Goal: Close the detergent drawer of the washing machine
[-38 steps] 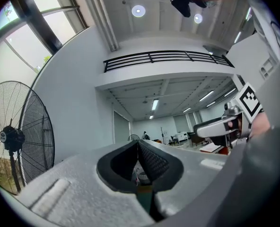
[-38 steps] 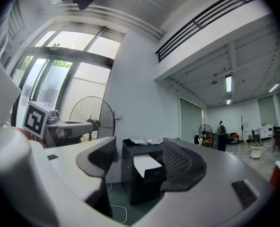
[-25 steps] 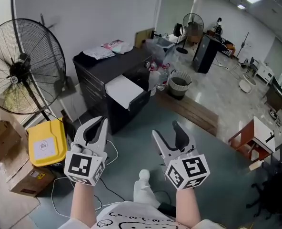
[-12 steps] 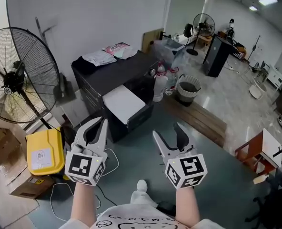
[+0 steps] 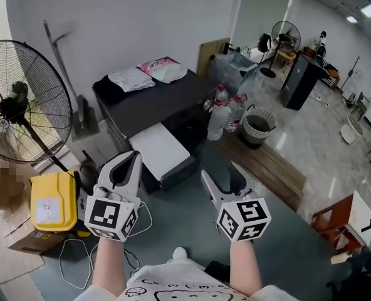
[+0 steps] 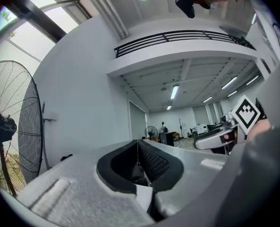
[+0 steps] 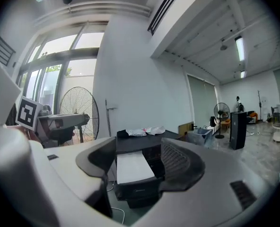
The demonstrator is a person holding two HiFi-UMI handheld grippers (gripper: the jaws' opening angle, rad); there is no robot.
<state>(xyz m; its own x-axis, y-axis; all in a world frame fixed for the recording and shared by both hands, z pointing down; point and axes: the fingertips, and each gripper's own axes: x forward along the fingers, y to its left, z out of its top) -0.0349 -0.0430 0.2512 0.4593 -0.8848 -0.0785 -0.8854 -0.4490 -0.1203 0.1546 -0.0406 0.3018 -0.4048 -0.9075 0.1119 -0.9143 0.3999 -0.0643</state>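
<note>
Approach phase, looks like: nothing is touching the machine yet. The washing machine (image 5: 153,103) is the black unit against the wall, and its detergent drawer (image 5: 160,150) sticks out of the front toward the person, white top face showing, dark front panel. Both grippers hang well short of it. The left gripper (image 5: 130,159) has its jaws pressed together, empty. The right gripper (image 5: 218,173) is spread wide with nothing in it. Next move is probably stepping in and pushing that front panel straight back.
</note>
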